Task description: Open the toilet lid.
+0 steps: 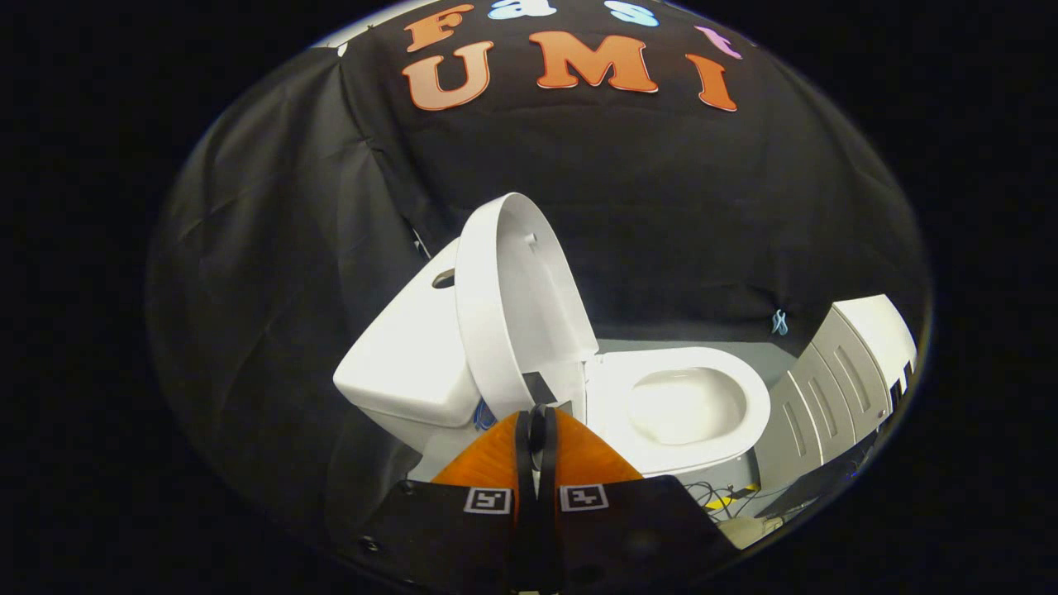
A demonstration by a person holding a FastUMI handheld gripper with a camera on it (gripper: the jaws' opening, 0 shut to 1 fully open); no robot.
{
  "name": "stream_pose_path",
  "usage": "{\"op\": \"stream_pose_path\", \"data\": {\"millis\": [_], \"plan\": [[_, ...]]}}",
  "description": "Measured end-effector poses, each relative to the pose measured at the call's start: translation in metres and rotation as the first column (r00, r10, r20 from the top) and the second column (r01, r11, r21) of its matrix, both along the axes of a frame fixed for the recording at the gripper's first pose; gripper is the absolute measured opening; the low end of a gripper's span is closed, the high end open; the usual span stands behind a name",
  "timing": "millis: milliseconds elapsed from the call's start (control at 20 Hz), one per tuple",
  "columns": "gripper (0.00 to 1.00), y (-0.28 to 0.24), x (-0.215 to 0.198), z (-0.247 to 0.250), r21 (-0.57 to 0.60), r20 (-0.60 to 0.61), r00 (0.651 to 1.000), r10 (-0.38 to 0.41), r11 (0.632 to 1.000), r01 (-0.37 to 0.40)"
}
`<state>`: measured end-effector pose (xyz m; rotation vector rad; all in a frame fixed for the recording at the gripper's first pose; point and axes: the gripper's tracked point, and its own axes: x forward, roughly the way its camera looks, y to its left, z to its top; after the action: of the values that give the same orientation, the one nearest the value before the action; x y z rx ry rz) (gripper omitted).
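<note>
A white toilet stands side-on ahead of me, with its tank (405,355) to the left and its seat and bowl (686,405) to the right. The lid (517,306) is raised upright and leans back toward the tank. A small dark patch (539,387) marks the lid's lower edge. My gripper (537,411) has orange fingers (488,459) pressed together, so it is shut, with its tips just below that patch. I cannot tell whether the tips touch the lid. Nothing shows between the fingers.
A white ribbed cabinet (851,364) stands beyond the bowl to the right. Cables (715,496) lie on the floor under the bowl's front. A blue hose (483,413) shows beneath the tank. Black cloth walls close in behind and to the left.
</note>
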<state>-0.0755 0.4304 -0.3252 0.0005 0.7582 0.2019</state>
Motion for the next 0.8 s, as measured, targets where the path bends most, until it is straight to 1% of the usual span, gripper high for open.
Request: {"op": "stream_pose_path", "data": {"millis": [250, 350, 400, 450, 500, 600, 750, 800], "plan": [[0.08, -0.008, 0.001, 0.001, -0.004, 0.002, 1.000, 0.009, 1.000, -0.009], [0.08, -0.013, 0.003, 0.002, -0.001, 0.009, 1.000, -0.002, 1.000, 0.002], [0.09, -0.012, 0.003, 0.003, 0.024, 0.006, 1.000, 0.002, 1.000, -0.002], [0.11, -0.008, 0.001, 0.007, 0.055, 0.005, 1.000, 0.008, 0.998, -0.009], [0.17, -0.006, 0.002, 0.015, 0.079, 0.020, 1.000, 0.008, 0.997, -0.010], [0.19, -0.011, 0.005, 0.034, 0.108, 0.049, 0.999, 0.018, 0.994, -0.023], [0.36, -0.024, 0.012, 0.065, 0.089, 0.128, 0.992, 0.022, 0.995, -0.033], [0.44, -0.031, 0.014, 0.076, 0.092, 0.153, 0.988, 0.021, 0.995, -0.035]]}}
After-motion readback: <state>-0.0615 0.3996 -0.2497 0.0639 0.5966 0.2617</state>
